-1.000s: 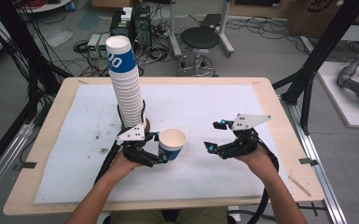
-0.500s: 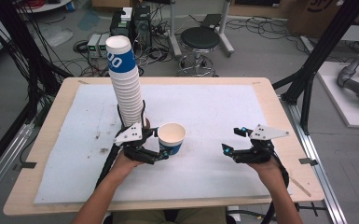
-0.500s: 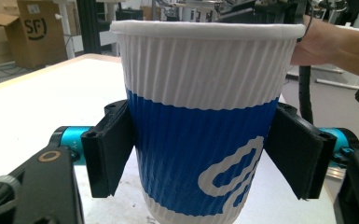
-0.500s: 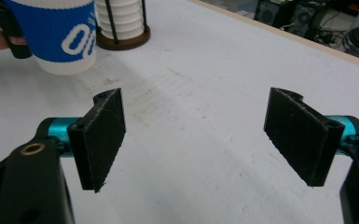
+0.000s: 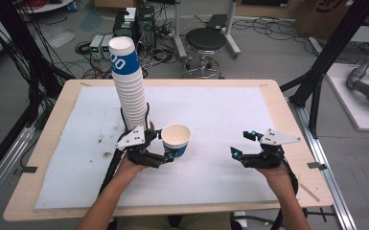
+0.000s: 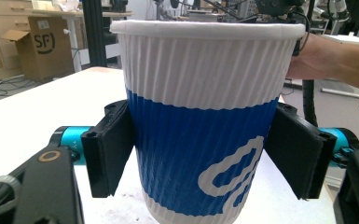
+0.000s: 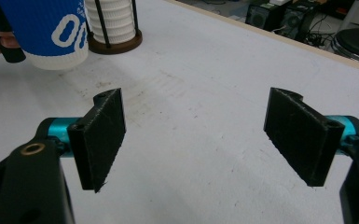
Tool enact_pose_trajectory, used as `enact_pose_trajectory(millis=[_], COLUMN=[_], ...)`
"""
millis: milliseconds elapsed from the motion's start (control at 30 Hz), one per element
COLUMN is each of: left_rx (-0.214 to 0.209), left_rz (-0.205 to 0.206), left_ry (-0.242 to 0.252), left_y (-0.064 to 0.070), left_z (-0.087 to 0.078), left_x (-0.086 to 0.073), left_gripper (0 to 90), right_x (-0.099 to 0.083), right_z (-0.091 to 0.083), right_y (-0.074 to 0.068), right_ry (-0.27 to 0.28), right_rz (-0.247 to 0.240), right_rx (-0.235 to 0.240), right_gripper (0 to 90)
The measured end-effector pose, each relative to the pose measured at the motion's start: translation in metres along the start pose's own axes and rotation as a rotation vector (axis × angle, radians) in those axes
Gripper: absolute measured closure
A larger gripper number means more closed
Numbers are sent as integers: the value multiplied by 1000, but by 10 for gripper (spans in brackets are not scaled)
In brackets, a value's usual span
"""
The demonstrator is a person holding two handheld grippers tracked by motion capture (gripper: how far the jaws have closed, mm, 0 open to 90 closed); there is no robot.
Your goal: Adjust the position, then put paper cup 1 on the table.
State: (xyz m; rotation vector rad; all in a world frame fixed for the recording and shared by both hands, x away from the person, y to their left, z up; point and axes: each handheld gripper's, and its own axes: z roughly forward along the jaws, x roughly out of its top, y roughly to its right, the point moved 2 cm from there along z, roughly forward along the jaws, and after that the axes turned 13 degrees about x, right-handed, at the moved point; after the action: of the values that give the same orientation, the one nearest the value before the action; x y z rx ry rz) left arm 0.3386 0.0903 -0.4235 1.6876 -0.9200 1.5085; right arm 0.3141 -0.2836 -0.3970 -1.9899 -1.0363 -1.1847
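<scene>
A single paper cup (image 5: 176, 139), white ribbed on top with a blue band, stands upright in my left gripper (image 5: 165, 148), whose jaws press on both sides of its blue band (image 6: 200, 154). Just behind it rises a tall stack of the same cups (image 5: 128, 86) in a round wooden holder (image 7: 114, 46) with black rods. My right gripper (image 5: 239, 143) hovers open and empty over the white mat at the right, well apart from the cup; its own view shows bare mat between the jaws (image 7: 196, 135) and the held cup (image 7: 51, 28) at upper left.
A white mat (image 5: 220, 110) with dark smudges near its left part covers the wooden table (image 5: 278, 96). Beyond the far edge are a black stool (image 5: 206, 40), cables and equipment on the floor. Black frame posts (image 5: 326, 57) stand at the right.
My right gripper has drawn away from the cup, to the right and toward the near edge, staying open. The left gripper keeps the cup in about the same place.
</scene>
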Motion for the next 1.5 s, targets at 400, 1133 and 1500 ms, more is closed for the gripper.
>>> enact_pose_trajectory(millis=[400,1133,1500], left_rx=[4,111,221], left_rz=[25,-71,-85], left_ry=[34,24,-137], left_y=[-9,-47,-58], left_z=[20,85,100], left_x=[15,5,-22], left_gripper=[264,258,260], right_x=[-1,-2,-3], right_z=[-7,-13,-12], right_y=[2,2,4], right_ry=[24,58,58], right_rz=[7,14,17], right_rx=[-7,10,18], right_gripper=[212,213,213])
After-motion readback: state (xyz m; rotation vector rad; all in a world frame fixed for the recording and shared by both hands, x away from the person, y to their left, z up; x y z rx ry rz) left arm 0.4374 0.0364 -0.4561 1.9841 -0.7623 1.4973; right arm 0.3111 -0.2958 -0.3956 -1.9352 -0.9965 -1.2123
